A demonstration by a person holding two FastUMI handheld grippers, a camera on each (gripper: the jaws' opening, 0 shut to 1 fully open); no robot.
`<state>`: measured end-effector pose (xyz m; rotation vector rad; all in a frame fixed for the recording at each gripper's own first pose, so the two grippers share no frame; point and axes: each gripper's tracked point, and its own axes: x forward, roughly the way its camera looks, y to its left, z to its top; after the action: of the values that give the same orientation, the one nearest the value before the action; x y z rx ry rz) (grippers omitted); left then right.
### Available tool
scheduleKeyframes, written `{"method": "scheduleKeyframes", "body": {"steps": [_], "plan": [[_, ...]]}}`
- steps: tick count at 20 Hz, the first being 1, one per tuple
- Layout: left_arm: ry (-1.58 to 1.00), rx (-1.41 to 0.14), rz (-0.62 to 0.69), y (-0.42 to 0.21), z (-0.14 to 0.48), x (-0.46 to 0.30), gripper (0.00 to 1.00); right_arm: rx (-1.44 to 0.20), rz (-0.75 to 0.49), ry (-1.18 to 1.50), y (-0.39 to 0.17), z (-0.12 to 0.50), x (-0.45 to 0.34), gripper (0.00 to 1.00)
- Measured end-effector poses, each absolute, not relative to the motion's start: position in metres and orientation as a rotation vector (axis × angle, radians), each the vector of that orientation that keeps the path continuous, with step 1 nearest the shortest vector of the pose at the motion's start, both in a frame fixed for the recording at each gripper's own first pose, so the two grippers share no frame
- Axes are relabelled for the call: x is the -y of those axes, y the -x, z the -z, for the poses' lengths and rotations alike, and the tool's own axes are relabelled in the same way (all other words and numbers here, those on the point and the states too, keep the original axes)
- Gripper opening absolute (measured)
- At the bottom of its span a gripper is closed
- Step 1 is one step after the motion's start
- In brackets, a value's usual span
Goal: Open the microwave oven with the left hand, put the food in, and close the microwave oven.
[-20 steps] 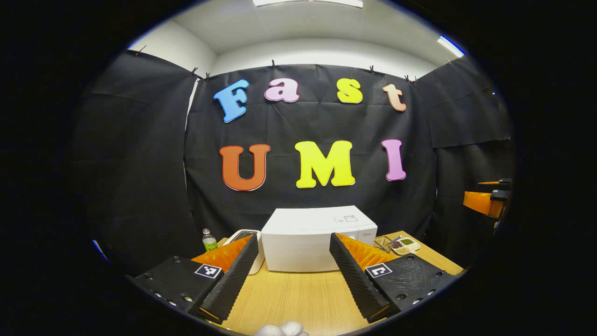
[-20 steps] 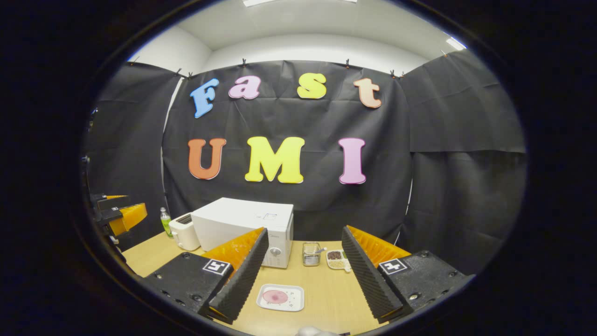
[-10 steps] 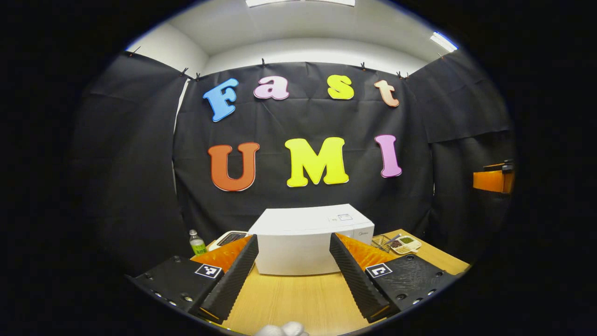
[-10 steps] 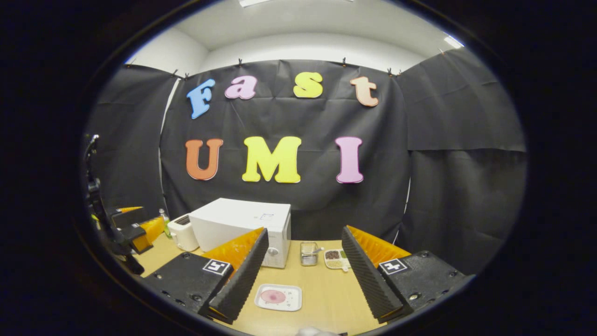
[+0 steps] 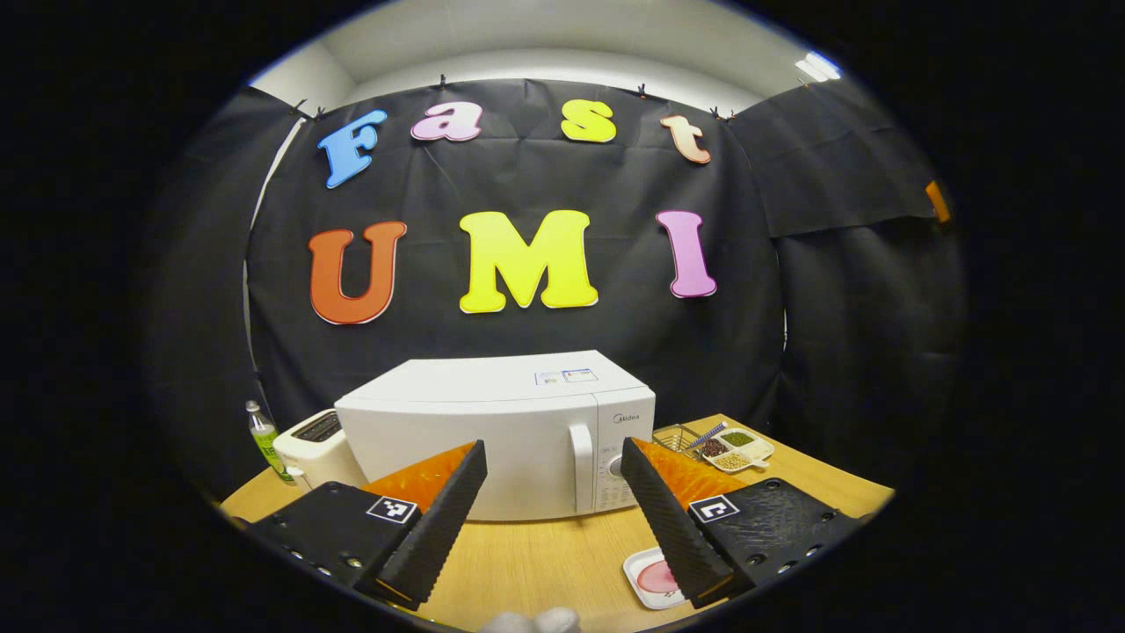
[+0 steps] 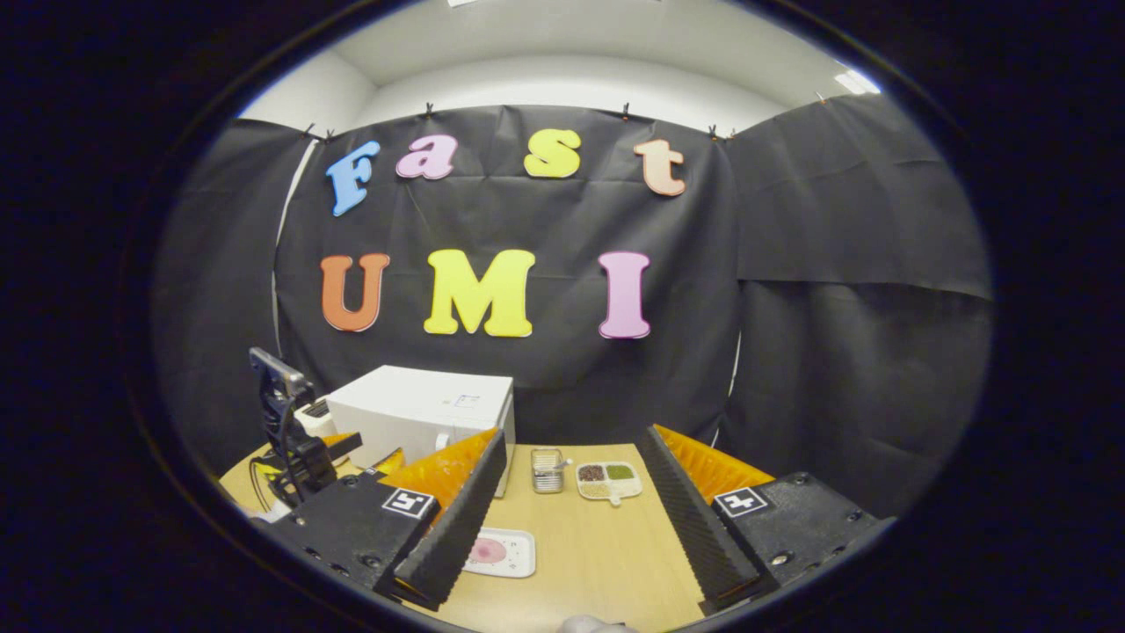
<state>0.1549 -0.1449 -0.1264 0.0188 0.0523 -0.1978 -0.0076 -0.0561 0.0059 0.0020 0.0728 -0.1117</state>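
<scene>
A white microwave (image 5: 492, 431) stands shut at the back of the wooden table, its vertical handle (image 5: 580, 466) just left of the control panel. My left gripper (image 5: 554, 519) is open in front of the door, a short way back from it, holding nothing. The food is a pink round on a white square plate (image 6: 497, 553), lying on the table in front of the microwave (image 6: 422, 409); in the left gripper view the plate (image 5: 649, 578) peeks out beside the right finger. My right gripper (image 6: 571, 519) is open and empty above the table, right of the plate.
A white toaster (image 5: 312, 448) and a green-labelled bottle (image 5: 262, 432) stand left of the microwave. A wire basket (image 6: 547, 469) and a divided dish of grains (image 6: 608, 479) sit to its right. The left gripper's body (image 6: 290, 431) shows at the left of the right gripper view.
My left gripper has swung right and closer, so the microwave's front and handle now face it. The right gripper has drifted right; both stayed open.
</scene>
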Motion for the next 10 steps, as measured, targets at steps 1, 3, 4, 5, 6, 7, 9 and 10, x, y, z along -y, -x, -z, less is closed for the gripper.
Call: {"method": "scheduleKeyframes", "body": {"steps": [1,3,4,5,6,7,9,10], "plan": [[-0.018,-0.058,0.203,-0.167,0.133,0.152,0.96,-0.082,0.125,0.004,0.008,-0.005,0.062,1.00],[-0.025,-0.081,0.207,-0.191,0.149,0.166,0.96,-0.102,0.145,0.010,0.009,-0.003,0.070,1.00],[-0.036,-0.085,0.205,-0.202,0.154,0.169,0.96,-0.112,0.156,0.011,0.008,0.000,0.074,1.00],[-0.044,-0.097,0.201,-0.214,0.161,0.171,0.96,-0.124,0.165,0.009,0.008,0.001,0.078,1.00],[-0.046,-0.105,0.196,-0.224,0.168,0.173,0.96,-0.133,0.174,0.007,0.008,0.004,0.082,0.92],[-0.048,-0.117,0.193,-0.234,0.176,0.175,0.96,-0.140,0.181,0.005,0.007,0.005,0.086,0.92],[-0.052,-0.133,0.186,-0.249,0.186,0.179,0.96,-0.160,0.200,0.011,0.004,0.009,0.094,1.00],[-0.050,-0.139,0.188,-0.254,0.190,0.181,0.96,-0.168,0.203,0.013,0.003,0.011,0.097,1.00]]}}
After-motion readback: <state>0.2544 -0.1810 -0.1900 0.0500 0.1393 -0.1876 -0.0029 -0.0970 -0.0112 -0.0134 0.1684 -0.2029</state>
